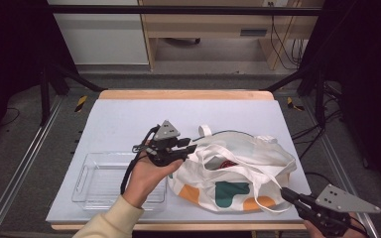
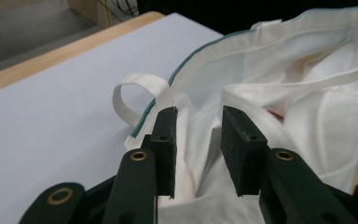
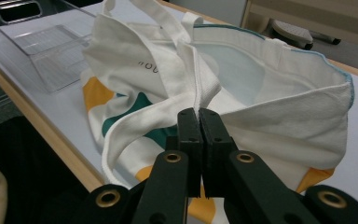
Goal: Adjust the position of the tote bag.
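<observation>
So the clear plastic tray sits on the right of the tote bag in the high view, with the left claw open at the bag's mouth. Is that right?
Not quite. In the high view the clear plastic tray lies to the left of the tote bag, not the right. The rest holds: the left claw is open at the bag's mouth, as the left gripper view shows.

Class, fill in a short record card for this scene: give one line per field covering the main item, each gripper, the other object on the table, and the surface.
Main item: tote bag, white with orange and green shapes, lying on its side, mouth open
Left gripper: open, jaws either side of the bag's rim
Right gripper: jaws together, at a bag strap; whether it pinches the strap, unclear
Other object: clear plastic tray, left of the bag
Surface: table, pale top with wooden edge
</observation>
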Tool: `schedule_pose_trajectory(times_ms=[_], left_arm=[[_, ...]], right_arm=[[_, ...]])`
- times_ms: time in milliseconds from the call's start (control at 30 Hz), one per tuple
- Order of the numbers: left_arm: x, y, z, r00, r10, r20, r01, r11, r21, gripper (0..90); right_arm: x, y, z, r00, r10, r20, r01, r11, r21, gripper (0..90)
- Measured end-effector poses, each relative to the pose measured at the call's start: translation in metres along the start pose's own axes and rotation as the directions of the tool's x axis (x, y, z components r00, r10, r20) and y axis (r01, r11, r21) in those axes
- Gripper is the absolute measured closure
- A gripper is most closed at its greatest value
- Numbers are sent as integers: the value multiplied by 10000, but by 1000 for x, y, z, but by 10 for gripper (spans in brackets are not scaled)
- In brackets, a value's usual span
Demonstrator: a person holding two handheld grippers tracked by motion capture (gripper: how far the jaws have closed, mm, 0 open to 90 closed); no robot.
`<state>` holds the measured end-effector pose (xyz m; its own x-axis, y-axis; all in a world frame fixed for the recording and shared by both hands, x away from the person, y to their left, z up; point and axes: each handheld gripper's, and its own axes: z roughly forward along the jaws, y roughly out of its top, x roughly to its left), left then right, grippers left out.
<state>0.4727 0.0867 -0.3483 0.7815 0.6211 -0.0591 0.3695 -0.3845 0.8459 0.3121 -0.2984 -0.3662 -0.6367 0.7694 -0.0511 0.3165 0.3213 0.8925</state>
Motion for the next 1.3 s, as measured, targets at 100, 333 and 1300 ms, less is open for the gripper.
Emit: schedule_pose_trajectory(times_ms=[100,333,1300], left_arm=[[-2,0,16,9997,-20,239,12,9994,333,668],[-19,-6,12,9869,85,1613,-171,9985,517,726],[-43,-27,4,9658,816,2462,-1031,9918,757,738]], right_arm=[[3,-3,-2,9997,-121,-223,125,9998,170,887],[4,-15,6,9986,-158,-512,195,9971,737,884],[-13,92,121,9921,-945,-821,1054,9844,1410,488]])
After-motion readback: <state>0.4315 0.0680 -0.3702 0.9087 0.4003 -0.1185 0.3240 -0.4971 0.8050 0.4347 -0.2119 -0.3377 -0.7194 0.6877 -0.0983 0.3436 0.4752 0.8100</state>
